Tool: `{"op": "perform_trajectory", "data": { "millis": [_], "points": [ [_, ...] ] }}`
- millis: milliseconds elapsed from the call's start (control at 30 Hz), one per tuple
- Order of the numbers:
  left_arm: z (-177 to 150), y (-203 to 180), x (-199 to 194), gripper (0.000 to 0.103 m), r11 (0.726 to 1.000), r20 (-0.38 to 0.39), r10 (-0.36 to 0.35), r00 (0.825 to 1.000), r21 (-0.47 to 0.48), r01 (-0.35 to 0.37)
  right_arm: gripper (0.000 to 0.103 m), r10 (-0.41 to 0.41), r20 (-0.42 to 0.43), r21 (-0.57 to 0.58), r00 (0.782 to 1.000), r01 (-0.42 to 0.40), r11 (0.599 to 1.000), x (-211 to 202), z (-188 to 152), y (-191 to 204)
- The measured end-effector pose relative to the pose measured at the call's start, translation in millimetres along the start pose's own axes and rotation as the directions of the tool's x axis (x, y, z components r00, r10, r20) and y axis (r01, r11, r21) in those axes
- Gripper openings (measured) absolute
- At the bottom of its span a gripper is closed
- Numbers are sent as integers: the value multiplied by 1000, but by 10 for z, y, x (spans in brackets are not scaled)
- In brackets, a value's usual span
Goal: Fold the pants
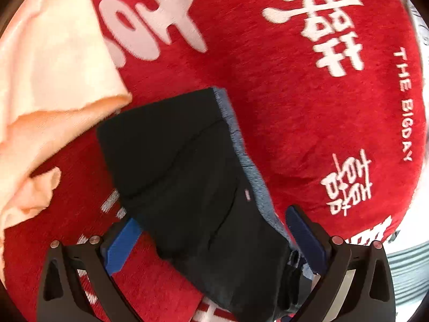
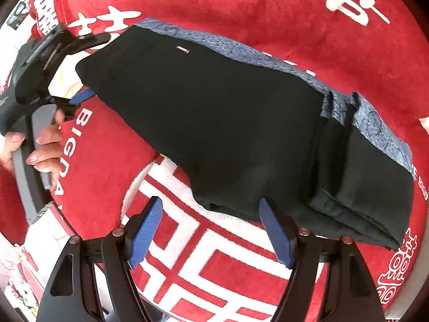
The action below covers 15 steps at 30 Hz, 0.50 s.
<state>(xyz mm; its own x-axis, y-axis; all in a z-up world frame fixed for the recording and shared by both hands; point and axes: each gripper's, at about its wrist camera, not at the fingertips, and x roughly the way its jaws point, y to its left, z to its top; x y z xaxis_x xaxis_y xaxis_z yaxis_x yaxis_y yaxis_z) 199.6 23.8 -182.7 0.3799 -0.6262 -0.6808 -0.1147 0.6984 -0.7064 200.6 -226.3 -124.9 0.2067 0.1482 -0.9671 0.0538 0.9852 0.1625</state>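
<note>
The pants (image 2: 219,123) are black with a blue-grey patterned band along one long edge, and they lie folded into a long, thick bundle on a red plush blanket (image 2: 295,13) printed with large white characters and the words "THE BIGDAY". In the right wrist view the bundle runs slantwise from upper left to lower right, with stacked layers showing at its lower right end and a small pale tag near the band.

The left gripper (image 1: 214,241) has its 2 blue-padded fingers (image 1: 120,247) spread wide, 1 on each side of the near end of the bundle; the cloth fills the gap between them, but whether either pad presses it I cannot tell. The same left gripper shows at the far left of the right wrist view, held by the person's left hand (image 2: 43,145).

The right gripper (image 2: 211,230) is also spread wide, with bare blanket between its fingers; its right pad (image 2: 273,230) sits at the bundle's near edge.

A peach-coloured cloth (image 1: 53,80) lies crumpled beside the pants, its edge close to their far corner.
</note>
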Motion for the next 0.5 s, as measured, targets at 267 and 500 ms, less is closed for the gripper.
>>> {"op": "perform_trajectory", "data": {
  "millis": [267, 500],
  "points": [
    [30, -176, 143, 32, 974, -9, 218, 976, 58, -217, 78, 17, 33, 10, 999, -18, 1000, -67, 182, 12],
    [-203, -703, 170, 29, 867, 107, 363, 925, 325, -378, 78, 80, 82, 35, 993, -83, 996, -448, 846, -133]
  ]
}}
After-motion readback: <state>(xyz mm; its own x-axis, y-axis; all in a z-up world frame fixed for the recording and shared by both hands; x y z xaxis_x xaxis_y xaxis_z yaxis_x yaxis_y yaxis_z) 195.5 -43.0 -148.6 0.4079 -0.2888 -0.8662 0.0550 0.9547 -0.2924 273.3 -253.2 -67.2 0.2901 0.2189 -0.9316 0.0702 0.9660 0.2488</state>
